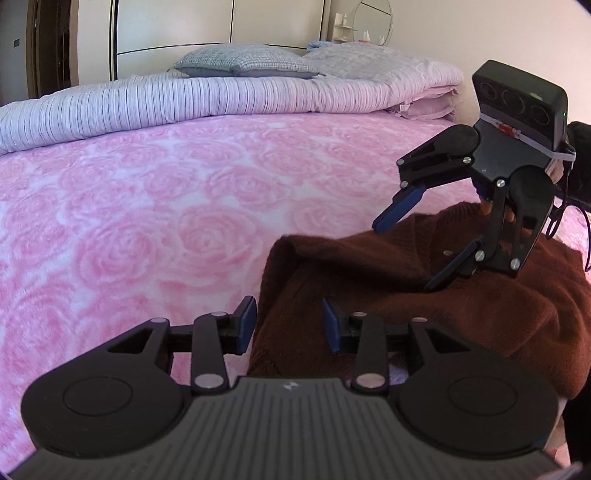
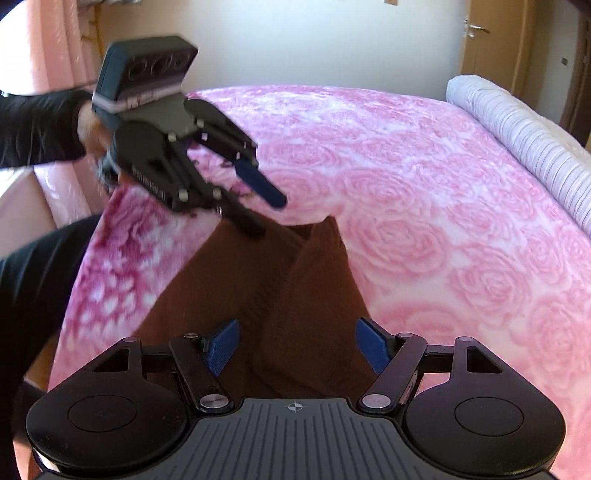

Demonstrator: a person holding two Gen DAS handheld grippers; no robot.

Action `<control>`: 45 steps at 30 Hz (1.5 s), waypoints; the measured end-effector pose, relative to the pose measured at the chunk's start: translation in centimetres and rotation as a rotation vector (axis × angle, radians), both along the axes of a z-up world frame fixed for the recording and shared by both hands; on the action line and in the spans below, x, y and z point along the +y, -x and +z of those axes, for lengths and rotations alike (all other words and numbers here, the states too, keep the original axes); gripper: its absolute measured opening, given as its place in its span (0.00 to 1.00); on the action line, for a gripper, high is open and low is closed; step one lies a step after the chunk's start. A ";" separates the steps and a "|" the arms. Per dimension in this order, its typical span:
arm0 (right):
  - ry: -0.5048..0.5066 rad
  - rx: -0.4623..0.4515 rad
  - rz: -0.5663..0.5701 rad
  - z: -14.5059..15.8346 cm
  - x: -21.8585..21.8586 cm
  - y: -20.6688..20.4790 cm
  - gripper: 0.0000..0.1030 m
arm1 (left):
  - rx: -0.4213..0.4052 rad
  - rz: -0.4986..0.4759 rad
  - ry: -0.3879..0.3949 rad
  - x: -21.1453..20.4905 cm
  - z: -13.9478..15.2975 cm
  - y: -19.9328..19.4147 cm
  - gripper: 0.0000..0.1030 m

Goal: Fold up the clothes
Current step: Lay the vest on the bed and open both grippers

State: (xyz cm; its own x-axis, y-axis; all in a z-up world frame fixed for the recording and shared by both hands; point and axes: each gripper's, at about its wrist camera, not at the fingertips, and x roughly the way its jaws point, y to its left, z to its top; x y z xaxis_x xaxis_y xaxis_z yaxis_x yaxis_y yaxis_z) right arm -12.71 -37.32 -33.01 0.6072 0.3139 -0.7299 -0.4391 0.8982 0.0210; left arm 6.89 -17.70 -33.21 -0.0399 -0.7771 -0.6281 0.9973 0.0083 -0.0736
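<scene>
A dark brown knitted sweater [image 1: 424, 295] lies bunched on the pink rose-patterned bed cover [image 1: 166, 221]; it also shows in the right wrist view [image 2: 266, 295]. My left gripper [image 1: 289, 325] is open, its blue pads either side of the sweater's left edge, not closed on it. It also shows in the right wrist view [image 2: 269, 218], over the sweater's far end. My right gripper [image 2: 297, 349] is open above the sweater's near part. In the left wrist view it [image 1: 402, 254] hovers open over the sweater's far side, lower finger near or touching the fabric.
A rolled striped lilac duvet [image 1: 184, 99] and a grey pillow [image 1: 243, 61] lie along the head of the bed. The duvet also shows in the right wrist view [image 2: 517, 140]. A wardrobe [image 1: 177, 26] stands behind. A door [image 2: 491, 40] is across the room.
</scene>
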 end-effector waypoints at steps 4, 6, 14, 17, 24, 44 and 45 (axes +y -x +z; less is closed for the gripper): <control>0.092 0.005 -0.001 -1.3 1.2 -2.0 0.72 | 0.002 -0.008 0.000 0.6 -0.2 0.0 0.33; 0.106 0.016 -0.031 -1.5 0.8 -2.6 0.68 | 0.003 -0.010 0.006 0.8 0.1 0.0 0.33; 0.089 -0.079 -0.285 1.7 -4.9 -1.5 0.10 | -0.025 -0.104 0.033 -2.5 2.4 3.1 0.65; 0.129 -0.126 -0.353 2.8 -6.2 -1.2 0.09 | -0.078 -0.157 -0.014 -5.5 1.7 4.4 0.65; 0.229 -0.210 -0.460 3.1 -7.8 -0.2 0.08 | -0.152 -0.255 -0.075 -10.9 -0.2 5.5 0.11; 0.291 -0.078 -0.905 1.6 -22.9 4.3 0.46 | -0.021 -0.133 0.027 -14.4 0.0 4.8 0.33; 0.260 -0.064 -0.906 2.3 -21.8 6.1 0.47 | -0.015 -0.141 0.027 -14.0 0.2 5.6 0.36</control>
State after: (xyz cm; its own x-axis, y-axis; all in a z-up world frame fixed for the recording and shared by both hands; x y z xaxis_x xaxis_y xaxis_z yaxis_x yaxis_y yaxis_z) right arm -18.78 -59.15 -30.68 0.5812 -0.4652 -0.6678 0.4349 0.8711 -0.2283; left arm 1.26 -31.72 -32.97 -0.1407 -0.7809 -0.6086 0.9894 -0.1335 -0.0575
